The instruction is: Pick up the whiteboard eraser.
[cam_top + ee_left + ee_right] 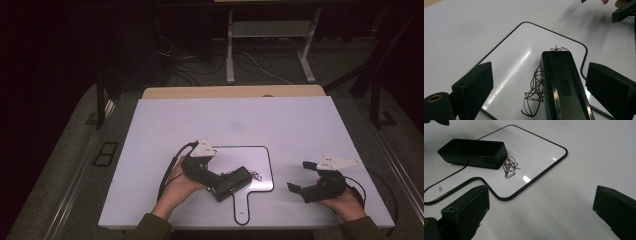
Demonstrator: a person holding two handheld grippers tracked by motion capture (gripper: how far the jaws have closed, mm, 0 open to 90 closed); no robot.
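Overhead camera; two close table-level views

Looking along my right gripper [539, 212], I see its two black jaws standing wide apart, with nothing between them, only the white table [584, 152]. Farther off, a long black box [472, 152] lies on the table, inside a black outline [541, 173] with rounded corners that is drawn on the surface. A small tangle of thin brown wire [510, 167] lies touching the near end of the box. Two bright spots of light shine beside the wire.
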